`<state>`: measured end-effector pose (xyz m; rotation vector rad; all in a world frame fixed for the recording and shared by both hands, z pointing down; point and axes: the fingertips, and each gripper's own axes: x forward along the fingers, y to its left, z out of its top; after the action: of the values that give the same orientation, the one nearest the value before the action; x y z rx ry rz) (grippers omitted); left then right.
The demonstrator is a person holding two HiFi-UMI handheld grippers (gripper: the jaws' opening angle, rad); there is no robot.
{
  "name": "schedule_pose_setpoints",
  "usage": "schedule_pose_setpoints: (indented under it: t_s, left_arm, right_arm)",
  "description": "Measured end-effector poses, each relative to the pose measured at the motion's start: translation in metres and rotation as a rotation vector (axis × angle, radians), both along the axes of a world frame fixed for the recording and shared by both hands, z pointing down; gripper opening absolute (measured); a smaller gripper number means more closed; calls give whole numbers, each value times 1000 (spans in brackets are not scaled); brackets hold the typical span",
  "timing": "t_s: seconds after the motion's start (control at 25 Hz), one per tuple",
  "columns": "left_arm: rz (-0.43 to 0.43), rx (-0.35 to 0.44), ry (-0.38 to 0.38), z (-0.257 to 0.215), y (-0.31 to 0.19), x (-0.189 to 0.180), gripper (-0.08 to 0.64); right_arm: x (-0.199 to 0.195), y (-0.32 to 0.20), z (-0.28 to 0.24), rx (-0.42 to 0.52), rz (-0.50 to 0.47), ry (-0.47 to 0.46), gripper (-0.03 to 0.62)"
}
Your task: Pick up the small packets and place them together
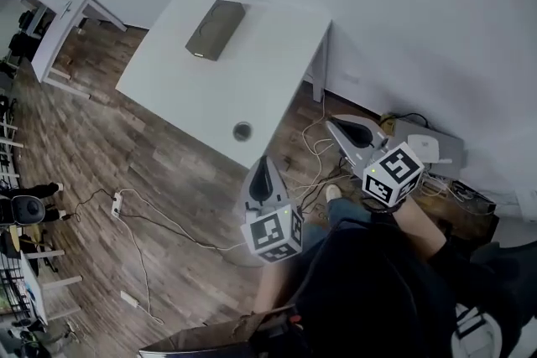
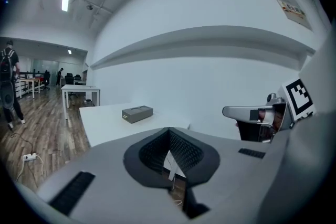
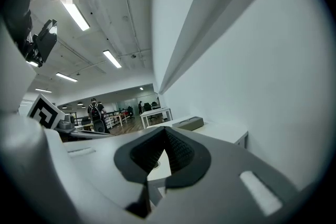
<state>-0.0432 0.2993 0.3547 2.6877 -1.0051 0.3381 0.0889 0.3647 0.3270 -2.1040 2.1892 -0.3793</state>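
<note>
No small packets show in any view. A white table [image 1: 210, 88] stands ahead by the wall, with a flat grey box [image 1: 216, 29] at its far end and a round cable hole [image 1: 242, 131] near its front edge. My left gripper [image 1: 263, 162] is shut and empty, held in the air short of the table's near corner. My right gripper [image 1: 337, 124] is also shut and empty, to the right of that corner, near the wall. The left gripper view looks over its closed jaws [image 2: 169, 131] at the table [image 2: 105, 123] and box [image 2: 137, 113]. The right gripper view shows the box [image 3: 189, 123].
Cables and a power strip [image 1: 117, 202] lie on the wooden floor in front of the table. Grey devices [image 1: 428, 147] and more cables sit along the wall at right. Another table [image 1: 63, 29] stands far left. A person with a backpack [image 2: 8, 84] walks in the distance.
</note>
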Motion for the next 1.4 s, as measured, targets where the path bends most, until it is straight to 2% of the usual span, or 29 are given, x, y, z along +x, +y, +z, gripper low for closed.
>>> schedule_pose_setpoints:
  t_s: [0.2,0.48,0.8,1.0,1.2,1.4]
  left_arm:
    - [-55,-2,-11,1,-12,31,-3]
    - [-96,17,22,-8,-36,54,-3]
    - [-157,19,22,0,-95,75,-3]
    - [-225,-8,12,13,-161,83,-3]
    - [-243,-75,0,16,-236,90,-3]
    - [-288,-74,-37,31,-306,87,-3]
  right_arm:
    - [41,-11,5,-12,-28,-8,-7]
    - [66,-27,8,1,-77,-29,-7]
    - [99,-82,17,-2,-103,-8,-7]
    - [118,-149,19,-21,-150,10,-7]
    - [132,-233,9,-23,-210,18,-7]
    - [136,-320,20,-34,-277,19,-7]
